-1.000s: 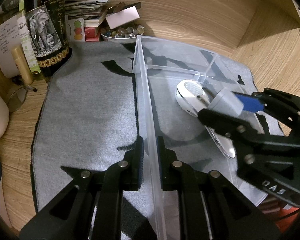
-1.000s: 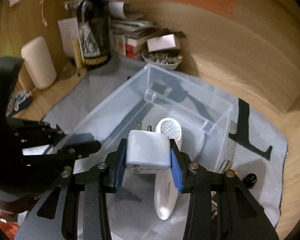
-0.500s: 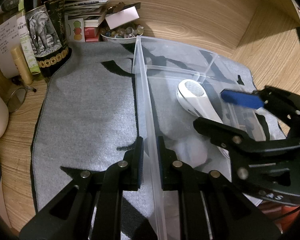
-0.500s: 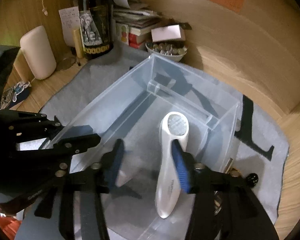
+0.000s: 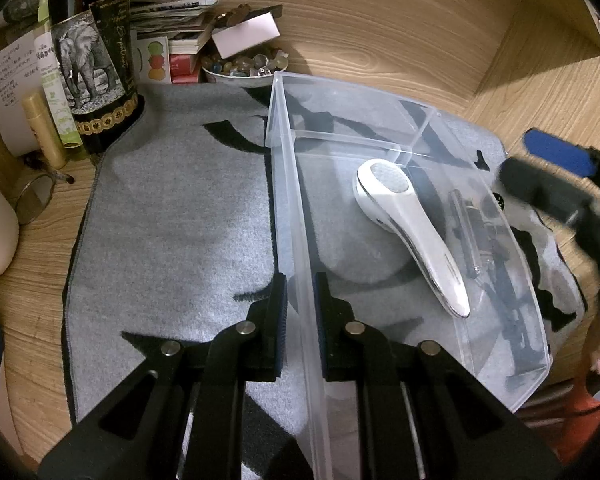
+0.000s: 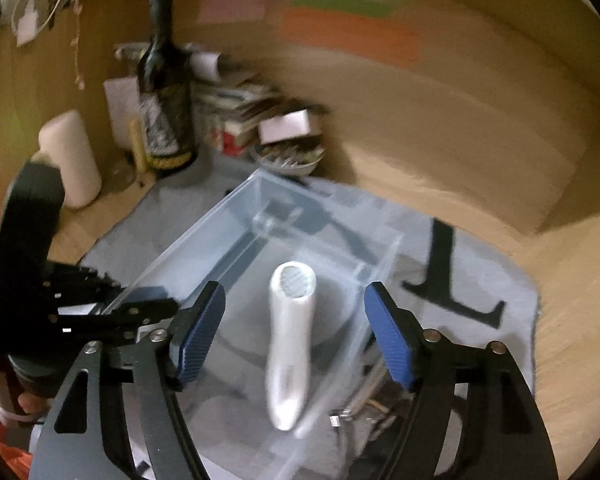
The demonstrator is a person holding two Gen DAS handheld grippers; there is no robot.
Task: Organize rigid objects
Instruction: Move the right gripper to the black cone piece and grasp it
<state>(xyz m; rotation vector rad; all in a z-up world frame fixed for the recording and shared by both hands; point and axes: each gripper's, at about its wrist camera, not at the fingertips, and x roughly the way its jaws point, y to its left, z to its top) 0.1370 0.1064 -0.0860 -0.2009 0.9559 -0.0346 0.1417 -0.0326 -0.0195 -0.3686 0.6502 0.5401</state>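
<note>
The left gripper (image 5: 300, 312) clamps the bin's (image 5: 288, 184) near wall; the right gripper (image 6: 296, 340) (fingers spread, empty) hovers over the white device (image 6: 290, 340) inside.

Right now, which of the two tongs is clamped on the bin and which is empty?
The left tongs are clamped on the clear bin's near side wall, one finger on each face. The right tongs hang wide open above the bin, holding nothing.
</note>
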